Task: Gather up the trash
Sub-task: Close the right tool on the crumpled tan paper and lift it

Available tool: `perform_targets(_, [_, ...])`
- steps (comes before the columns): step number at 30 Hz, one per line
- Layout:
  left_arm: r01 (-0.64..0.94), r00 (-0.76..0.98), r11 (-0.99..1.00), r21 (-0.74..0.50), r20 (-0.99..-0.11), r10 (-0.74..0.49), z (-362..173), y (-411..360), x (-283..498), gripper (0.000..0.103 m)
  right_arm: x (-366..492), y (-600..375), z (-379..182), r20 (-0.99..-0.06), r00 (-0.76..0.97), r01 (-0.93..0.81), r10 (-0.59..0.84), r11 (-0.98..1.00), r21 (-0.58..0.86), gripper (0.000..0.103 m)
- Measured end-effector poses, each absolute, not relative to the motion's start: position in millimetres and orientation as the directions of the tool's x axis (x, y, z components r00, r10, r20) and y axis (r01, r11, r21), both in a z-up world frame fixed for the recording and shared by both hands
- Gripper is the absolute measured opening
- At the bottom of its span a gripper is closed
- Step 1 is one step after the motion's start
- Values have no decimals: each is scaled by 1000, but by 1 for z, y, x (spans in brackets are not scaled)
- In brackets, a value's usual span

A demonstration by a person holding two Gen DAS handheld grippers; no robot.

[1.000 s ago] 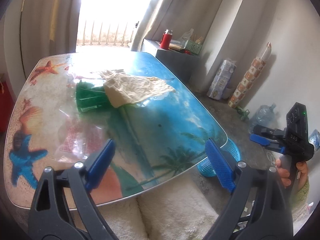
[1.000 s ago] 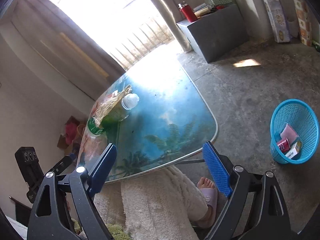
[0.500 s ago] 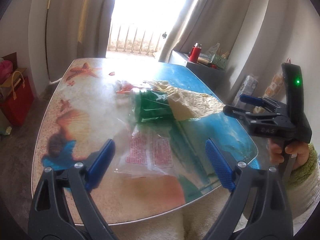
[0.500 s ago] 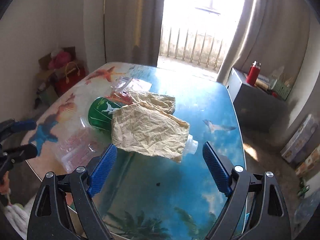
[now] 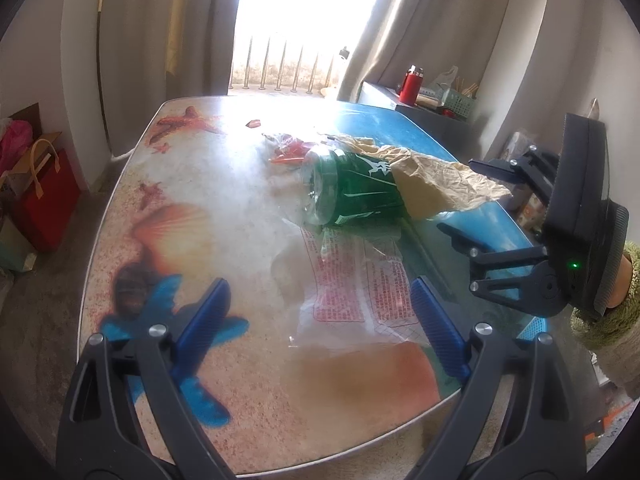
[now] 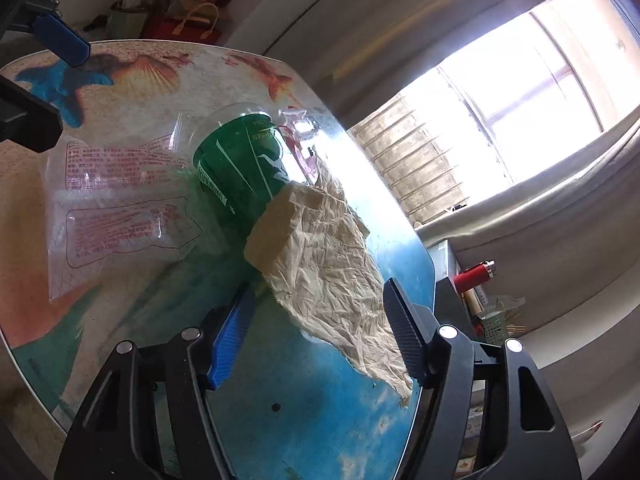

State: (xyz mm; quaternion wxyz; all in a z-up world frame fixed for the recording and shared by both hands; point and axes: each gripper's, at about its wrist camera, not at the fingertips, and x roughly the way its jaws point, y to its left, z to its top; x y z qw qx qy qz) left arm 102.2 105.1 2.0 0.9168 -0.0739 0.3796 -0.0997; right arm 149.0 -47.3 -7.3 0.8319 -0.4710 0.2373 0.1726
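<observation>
While closing, right gripper (image 6: 316,334) straddles crumpled paper (image 6: 324,264) (pads not pressing) | left gripper (image 5: 320,316) wide apart, empty

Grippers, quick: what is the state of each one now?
Left gripper: open, holding nothing.
Right gripper: open, just been closing around the crumpled paper, not gripping yet.

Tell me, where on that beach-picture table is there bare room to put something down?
The table is bare along its left side, over the shell and starfish pictures, and in the near blue corner. The middle is crowded: green bottle, crumpled paper draped over it, clear plastic bag in front.
</observation>
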Motion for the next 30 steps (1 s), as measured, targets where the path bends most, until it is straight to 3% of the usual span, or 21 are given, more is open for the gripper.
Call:
perform_targets(2, [160, 671, 964, -214, -692, -266, -4, 99, 106, 87, 153, -48, -4, -559, 827, -505, 59, 514, -693, 48])
perform_targets(4, [175, 653, 965, -194, -711, -262, -10, 92, 111, 87, 158, -50, 1, -573, 817, -507, 61, 549, -664, 22])
perform_targets(7, [181, 645, 967, -181, -720, -256, -15, 86, 116, 87, 166, -55, 13, -590, 803, -505, 82, 620, -601, 5])
perform_targets(13, [158, 644, 971, -181, -726, -240, -18, 87, 119, 87, 179, -79, 54, -564, 818, -432, 118, 772, -466, 3])
perform_targets(22, [98, 687, 979, -177, -700, -195, -4, 95, 110, 87, 175, -130, 139, -398, 904, -278, 153, 920, -278, 2])
perform_targets(30, [129, 737, 971, -199, -637, -228, 23, 87, 95, 87, 98, -179, 177, -296, 946, -213, 132, 943, -258, 2])
